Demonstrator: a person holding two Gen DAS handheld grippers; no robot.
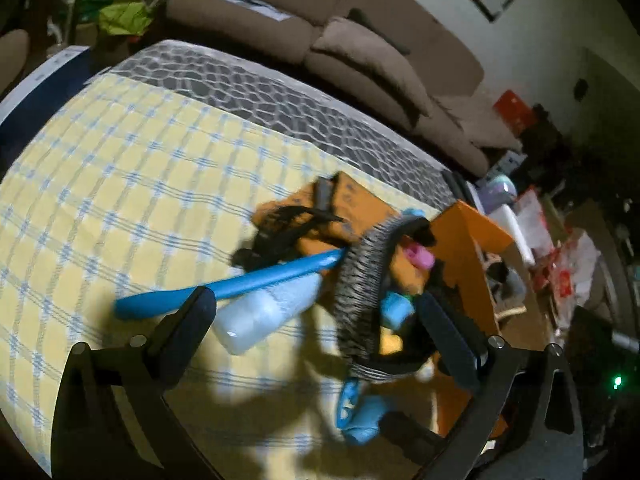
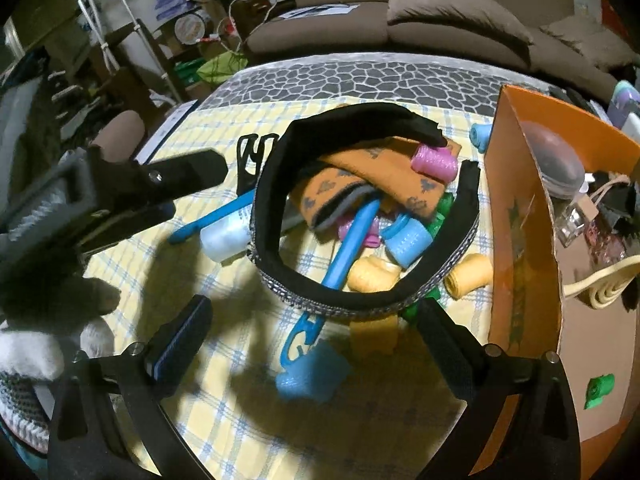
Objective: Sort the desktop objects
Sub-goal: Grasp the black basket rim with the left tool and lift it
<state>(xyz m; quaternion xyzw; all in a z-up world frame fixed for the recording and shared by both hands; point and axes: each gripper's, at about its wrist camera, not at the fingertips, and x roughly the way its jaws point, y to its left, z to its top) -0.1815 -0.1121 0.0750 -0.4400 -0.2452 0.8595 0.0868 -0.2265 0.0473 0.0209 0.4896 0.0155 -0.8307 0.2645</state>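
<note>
Left gripper [image 1: 320, 320]: the jaws stand wide apart and hold nothing; the headband and a pale tube lie between the two fingers, in front of them.
Right gripper [image 2: 316, 328]: the jaws are also wide open. The lower rim of the headband sits just ahead of the fingertips; I cannot tell if the right-hand finger [image 2: 444, 344] touches it.
Headband [image 2: 360, 304]: a black band with a grey patterned outer side. It stands as an open loop over the pile, probably propped up by the things under it.
Pile inside and around the loop: an orange patterned cloth [image 2: 384, 176], a blue comb [image 2: 344, 248], pink, blue, yellow and green hair rollers [image 2: 434, 160], a black hair claw [image 2: 252, 152] beyond the loop.
Pale tube [image 1: 264, 312]: it lies on the checked tablecloth [image 1: 100, 184], touching the long blue handle [image 1: 224, 284].
Orange box [image 2: 520, 208]: on the right-hand side of the right jaws, open; some things are already inside, so it seems to be the place for sorted items.
Step in hand, my judgement: the headband looks the next thing to take, as it lies on top and covers the rest.
Risk: the loop is soft and may drag rollers with it.
</note>
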